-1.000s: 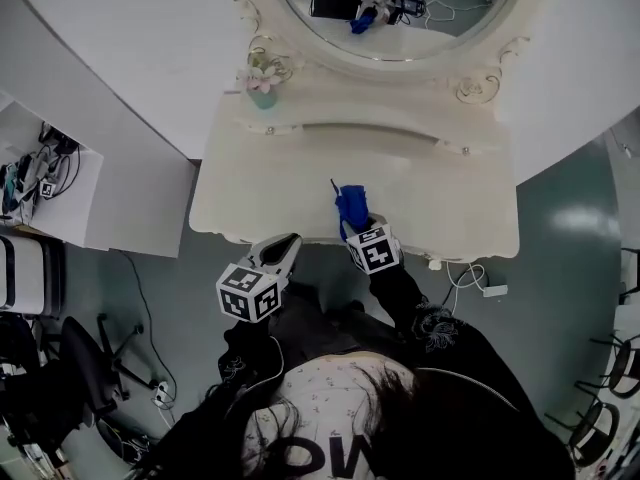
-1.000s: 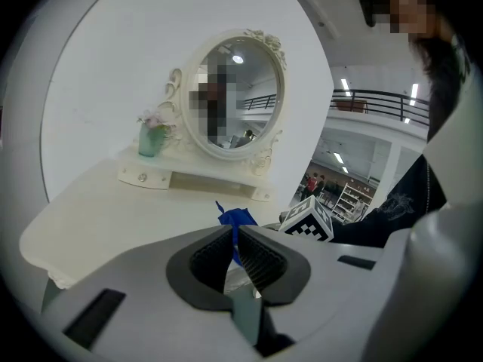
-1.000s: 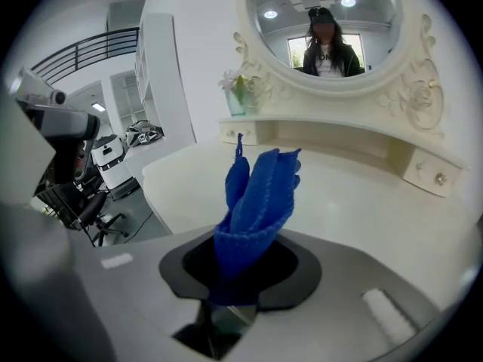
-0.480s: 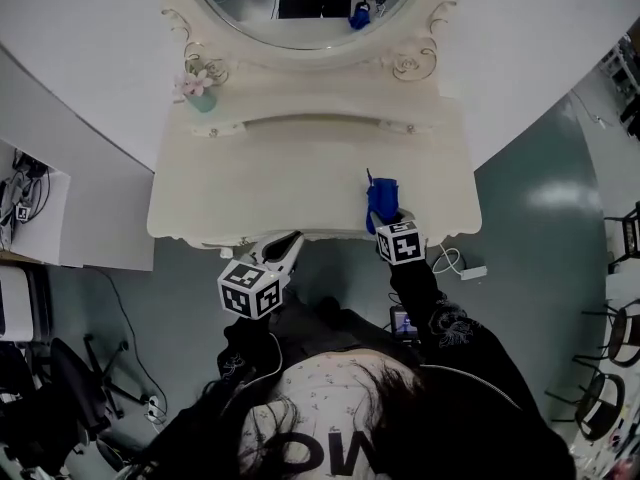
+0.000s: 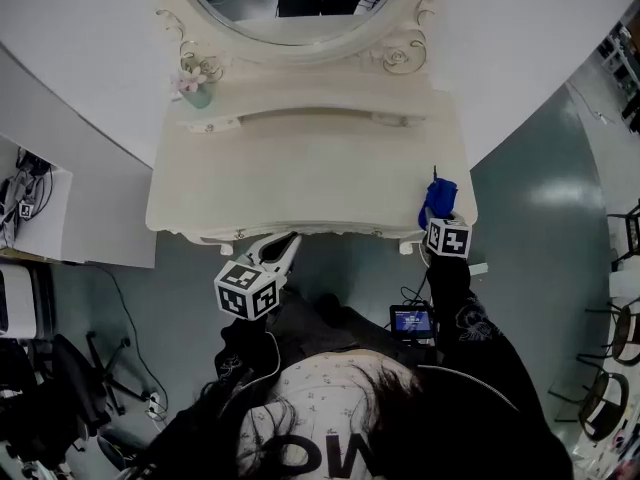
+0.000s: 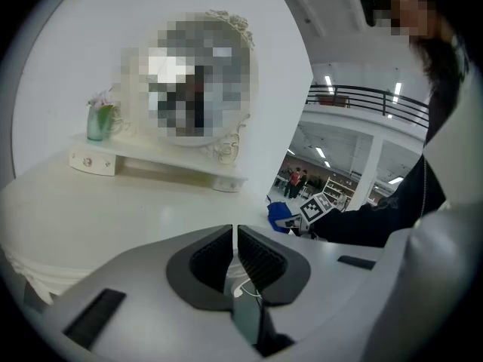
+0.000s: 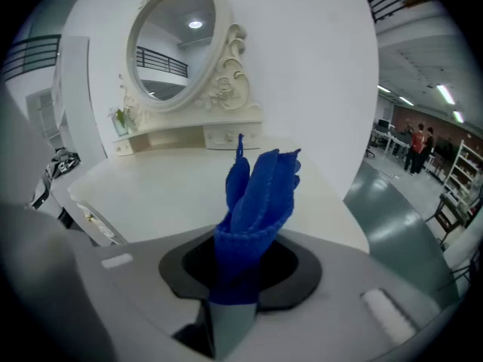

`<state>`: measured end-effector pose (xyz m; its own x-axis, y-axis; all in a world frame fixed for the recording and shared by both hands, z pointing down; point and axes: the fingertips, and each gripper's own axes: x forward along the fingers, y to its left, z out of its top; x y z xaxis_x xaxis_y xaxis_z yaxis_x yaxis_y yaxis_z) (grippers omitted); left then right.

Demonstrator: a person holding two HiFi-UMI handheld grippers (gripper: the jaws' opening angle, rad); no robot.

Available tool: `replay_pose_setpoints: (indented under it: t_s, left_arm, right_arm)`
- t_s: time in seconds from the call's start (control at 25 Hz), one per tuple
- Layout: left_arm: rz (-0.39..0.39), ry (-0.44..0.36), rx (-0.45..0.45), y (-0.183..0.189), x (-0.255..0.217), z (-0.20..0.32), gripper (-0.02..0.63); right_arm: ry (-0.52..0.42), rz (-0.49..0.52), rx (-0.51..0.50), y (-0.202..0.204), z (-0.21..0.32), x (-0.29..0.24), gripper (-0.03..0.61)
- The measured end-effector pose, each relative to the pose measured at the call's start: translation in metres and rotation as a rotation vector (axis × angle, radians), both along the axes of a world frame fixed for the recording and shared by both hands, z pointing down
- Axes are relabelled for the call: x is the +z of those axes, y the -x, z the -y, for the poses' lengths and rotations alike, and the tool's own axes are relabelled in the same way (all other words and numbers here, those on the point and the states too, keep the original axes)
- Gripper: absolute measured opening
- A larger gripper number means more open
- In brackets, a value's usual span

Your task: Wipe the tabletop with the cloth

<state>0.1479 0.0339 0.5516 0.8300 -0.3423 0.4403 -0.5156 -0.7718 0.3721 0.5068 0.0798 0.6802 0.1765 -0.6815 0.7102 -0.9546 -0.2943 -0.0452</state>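
The cream tabletop (image 5: 300, 183) of a dressing table lies in front of me. My right gripper (image 5: 440, 214) is shut on a blue cloth (image 5: 439, 194) at the table's front right corner. In the right gripper view the cloth (image 7: 260, 183) stands bunched up out of the gripper (image 7: 240, 261), over the tabletop (image 7: 158, 191). My left gripper (image 5: 284, 249) hangs just off the front edge, left of centre. Its jaws are shut with nothing between them (image 6: 235, 234). From there the cloth (image 6: 280, 214) shows far off to the right.
An oval mirror (image 5: 300, 8) on a raised drawer shelf (image 5: 300, 118) stands at the back. A small vase of pink flowers (image 5: 193, 81) sits on the shelf's left end. A white side desk (image 5: 70, 218) is at left. A small screen (image 5: 412, 320) is near my right arm.
My right gripper has carried the blue cloth rightward along the front of the tabletop, from near the middle to the right corner. The left gripper has stayed by the front edge.
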Motion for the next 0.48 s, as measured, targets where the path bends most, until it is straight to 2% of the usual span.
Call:
replay_pose_setpoints:
  t_s: [0.28, 0.48]
  left_arm:
    - [0.026, -0.018, -0.057, 0.027, -0.007, -0.003, 0.000]
    - [0.048, -0.015, -0.090, 0.048, -0.005, -0.009, 0.000]
  right_arm:
    - [-0.003, -0.002, 0.158, -0.059, -0.033, 0.001, 0.109]
    - [-0.011, -0.003, 0.204, -0.074, -0.040, 0.001, 0.109]
